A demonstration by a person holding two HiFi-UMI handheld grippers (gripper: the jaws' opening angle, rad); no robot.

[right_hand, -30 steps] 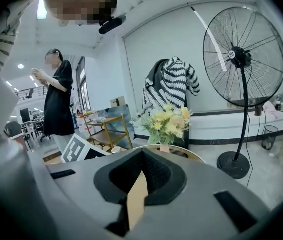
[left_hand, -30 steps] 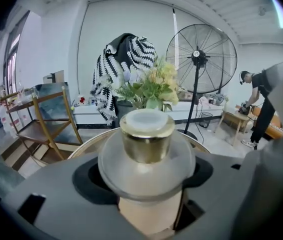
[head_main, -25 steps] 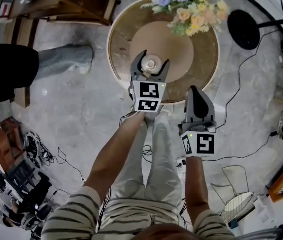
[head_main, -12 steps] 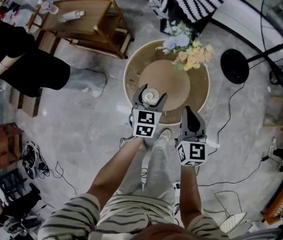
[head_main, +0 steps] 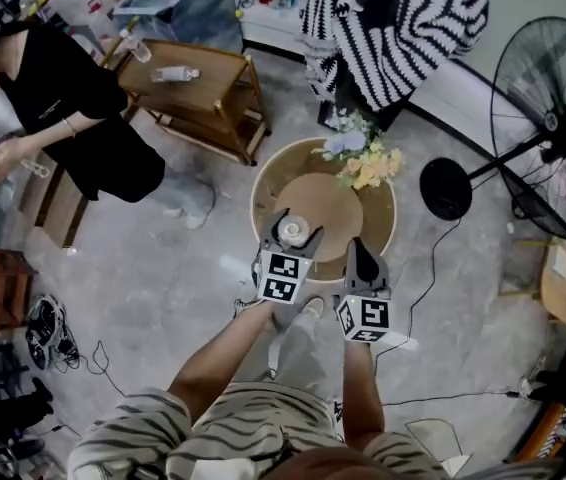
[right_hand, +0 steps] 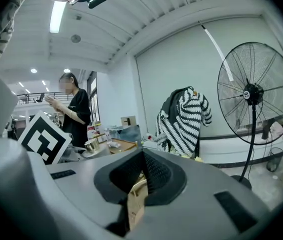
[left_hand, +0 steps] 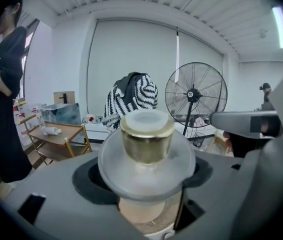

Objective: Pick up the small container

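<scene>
small container (left_hand: 147, 143) sits clamped between the wide-set jaws of the left gripper (head_main: 292, 228) over the round table (head_main: 381, 230), right gripper (head_main: 356, 249) beside it closed and empty.

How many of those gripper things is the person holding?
2. The left hand-held gripper is over the round table, closed on the small container. The right hand-held gripper is beside it, jaws shut with nothing in them. None look hidden.
</scene>
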